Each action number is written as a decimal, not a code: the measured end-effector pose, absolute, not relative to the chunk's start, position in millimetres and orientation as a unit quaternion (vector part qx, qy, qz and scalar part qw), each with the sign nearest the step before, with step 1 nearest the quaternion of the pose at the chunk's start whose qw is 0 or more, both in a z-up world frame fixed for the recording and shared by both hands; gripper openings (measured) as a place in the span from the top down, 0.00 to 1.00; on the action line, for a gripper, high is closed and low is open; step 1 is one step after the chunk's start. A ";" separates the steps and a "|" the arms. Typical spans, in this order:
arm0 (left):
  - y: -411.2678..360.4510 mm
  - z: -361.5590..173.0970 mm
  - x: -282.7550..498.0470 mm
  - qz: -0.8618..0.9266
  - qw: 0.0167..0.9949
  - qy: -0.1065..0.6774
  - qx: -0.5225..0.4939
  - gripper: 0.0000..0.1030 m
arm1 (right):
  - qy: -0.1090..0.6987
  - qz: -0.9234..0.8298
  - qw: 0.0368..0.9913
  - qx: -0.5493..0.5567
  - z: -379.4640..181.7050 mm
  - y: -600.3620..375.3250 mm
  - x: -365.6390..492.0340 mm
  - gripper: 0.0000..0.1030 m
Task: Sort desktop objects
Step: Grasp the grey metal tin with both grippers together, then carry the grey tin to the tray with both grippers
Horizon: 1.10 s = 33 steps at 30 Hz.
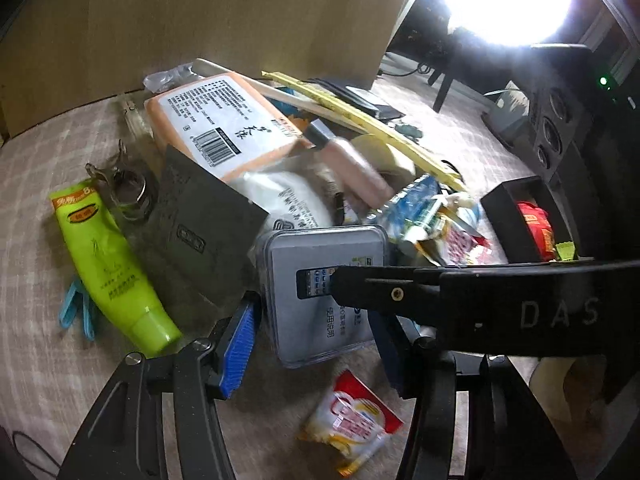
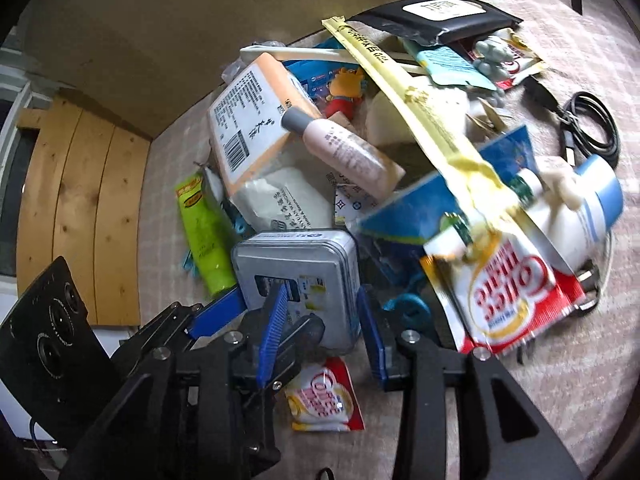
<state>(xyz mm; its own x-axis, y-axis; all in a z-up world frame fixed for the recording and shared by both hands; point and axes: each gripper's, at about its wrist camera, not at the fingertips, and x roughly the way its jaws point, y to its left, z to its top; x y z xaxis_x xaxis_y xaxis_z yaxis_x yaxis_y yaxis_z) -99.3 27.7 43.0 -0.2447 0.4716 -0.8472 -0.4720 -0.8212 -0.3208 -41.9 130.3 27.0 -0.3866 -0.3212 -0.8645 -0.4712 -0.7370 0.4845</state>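
Note:
A silver tin box (image 1: 324,292) (image 2: 300,276) with a printed label lies at the near edge of a heap of desk items. My left gripper (image 1: 314,344) straddles it, blue pads on either side, with a gap showing at the left pad. My right gripper (image 2: 320,332) hangs over the tin's near right corner, its pads spread and not pressing on it. Its black housing (image 1: 480,300) crosses the left wrist view. A small coffee creamer sachet (image 1: 352,424) (image 2: 324,400) lies on the cloth just below both grippers.
The heap holds a green tube (image 1: 112,268) (image 2: 204,240), an orange pack (image 1: 224,120), a pink bottle (image 2: 344,148), a yellow chopstick sleeve (image 2: 420,112) and a large creamer sachet (image 2: 516,292). A black box (image 1: 524,220) stands right; a black cable (image 2: 588,128) and cardboard (image 1: 240,12) lie behind.

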 end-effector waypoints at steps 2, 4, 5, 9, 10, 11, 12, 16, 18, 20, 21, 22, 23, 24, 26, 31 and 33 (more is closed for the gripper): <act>27.5 46.5 -91.1 0.789 0.300 -0.003 -0.537 0.50 | 0.359 0.752 0.049 -0.551 28.9 136.0 -34.5 0.64; 29.2 49.9 -81.4 0.790 0.299 -0.001 -0.535 0.50 | 0.357 0.753 0.047 -0.550 31.8 135.3 -27.2 0.64; 30.8 51.6 -78.3 0.791 0.299 0.000 -0.534 0.50 | 0.356 0.754 0.045 -0.549 34.3 135.4 -21.7 0.64; 38.4 62.6 -60.7 0.796 0.298 0.004 -0.526 0.49 | 0.354 0.762 0.040 -0.542 47.7 143.0 5.8 0.64; 41.7 66.9 -54.6 0.798 0.299 0.002 -0.523 0.49 | 0.351 0.764 0.040 -0.540 50.6 144.1 10.9 0.64; 44.7 69.3 -50.9 0.799 0.300 0.002 -0.522 0.49 | 0.347 0.767 0.041 -0.538 55.5 145.5 20.3 0.64; 48.9 71.5 -47.7 0.799 0.302 0.003 -0.520 0.49 | 0.345 0.769 0.041 -0.537 58.4 147.7 25.6 0.64; 72.6 84.4 -30.8 0.801 0.312 0.011 -0.511 0.49 | 0.350 0.772 0.047 -0.528 68.9 161.5 46.4 0.64; 85.3 88.8 -25.4 0.801 0.318 0.014 -0.508 0.49 | 0.349 0.777 0.055 -0.522 75.6 167.3 57.5 0.64; 100.4 94.3 -17.8 0.799 0.327 0.018 -0.504 0.49 | 0.348 0.780 0.064 -0.516 81.7 179.1 66.9 0.64; 106.6 96.8 -14.7 0.798 0.331 0.019 -0.503 0.49 | 0.349 0.781 0.069 -0.513 84.0 184.8 72.7 0.64; 115.4 98.9 -11.6 0.797 0.336 0.021 -0.502 0.49 | 0.349 0.782 0.075 -0.510 84.9 191.0 77.4 0.64; 126.1 101.1 -7.7 0.795 0.343 0.024 -0.500 0.49 | 0.350 0.783 0.080 -0.508 87.3 197.1 82.5 0.64; 135.1 102.5 -4.5 0.794 0.348 0.026 -0.498 0.49 | 0.351 0.784 0.086 -0.505 89.5 205.5 91.6 0.64; 157.0 106.0 3.4 0.790 0.361 0.034 -0.494 0.49 | 0.355 0.784 0.096 -0.500 92.0 220.4 108.0 0.64; 211.8 112.7 24.1 0.779 0.393 0.052 -0.486 0.49 | 0.366 0.783 0.128 -0.485 100.0 260.5 151.1 0.64; 230.0 114.7 30.1 0.774 0.404 0.058 -0.485 0.49 | 0.373 0.782 0.141 -0.479 103.2 281.1 171.8 0.64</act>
<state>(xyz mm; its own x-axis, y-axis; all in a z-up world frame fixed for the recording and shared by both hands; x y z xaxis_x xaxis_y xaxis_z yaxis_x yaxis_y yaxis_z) 30.1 230.0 114.7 -0.2039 0.5687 -0.7969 -0.6815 -0.6668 -0.3015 171.8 281.1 103.2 -0.5013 -0.1360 -0.8545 -0.5780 -0.6823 0.4477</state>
